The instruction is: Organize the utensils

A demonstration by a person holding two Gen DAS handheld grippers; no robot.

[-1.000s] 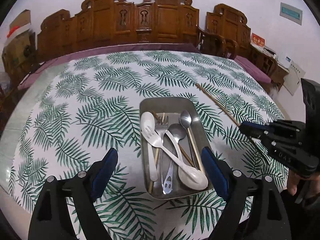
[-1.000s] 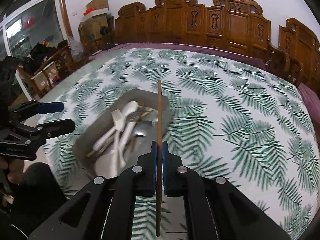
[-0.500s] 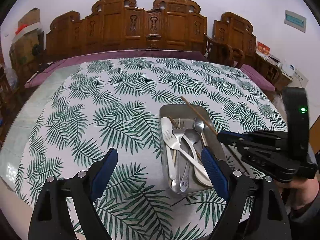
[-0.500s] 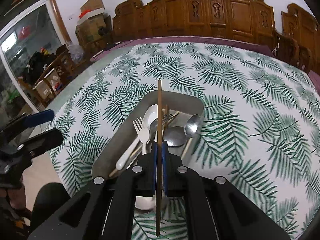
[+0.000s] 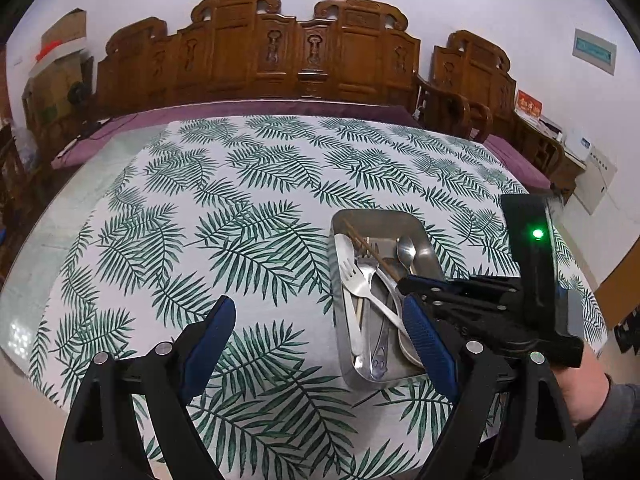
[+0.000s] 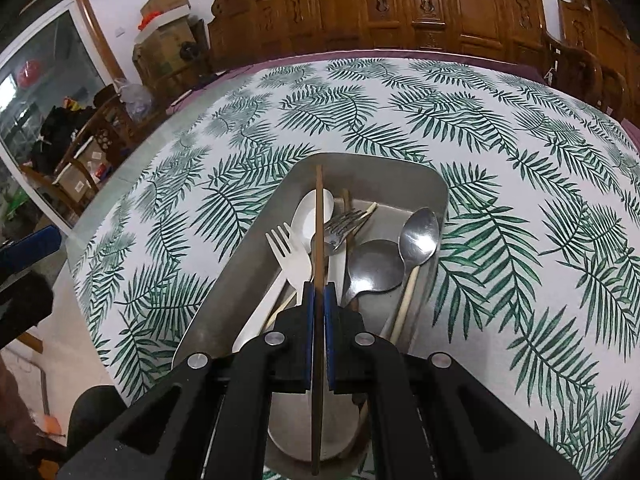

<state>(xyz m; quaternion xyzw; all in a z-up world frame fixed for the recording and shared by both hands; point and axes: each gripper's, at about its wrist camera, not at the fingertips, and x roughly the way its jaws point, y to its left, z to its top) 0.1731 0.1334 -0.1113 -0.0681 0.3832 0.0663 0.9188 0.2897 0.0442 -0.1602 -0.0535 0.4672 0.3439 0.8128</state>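
Observation:
My right gripper (image 6: 319, 286) is shut on a brown wooden chopstick (image 6: 318, 224), held lengthwise just over the steel tray (image 6: 438, 188). The tray holds a white plastic fork (image 6: 289, 256), a white spoon (image 6: 314, 212), a metal fork (image 6: 344, 222), two metal spoons (image 6: 418, 234) and pale chopsticks. From the left wrist view the same tray (image 5: 338, 336) lies right of centre, with the right gripper (image 5: 402, 285) over its right side and the chopstick (image 5: 370, 250) slanting above the cutlery. My left gripper (image 5: 316, 316) is open, with nothing between its fingers, over the tablecloth left of the tray.
The leaf-print tablecloth (image 5: 240, 208) covers a round table. Carved wooden chairs (image 5: 304, 52) line the far side. A hand and grey sleeve (image 5: 588, 392) hold the right gripper. Boxes and clutter (image 6: 68, 128) stand beyond the table's left edge.
The right gripper has carried the chopstick leftward and down, from beside the tray to over it. The left gripper has drifted left, so the tray now sits further right in its view.

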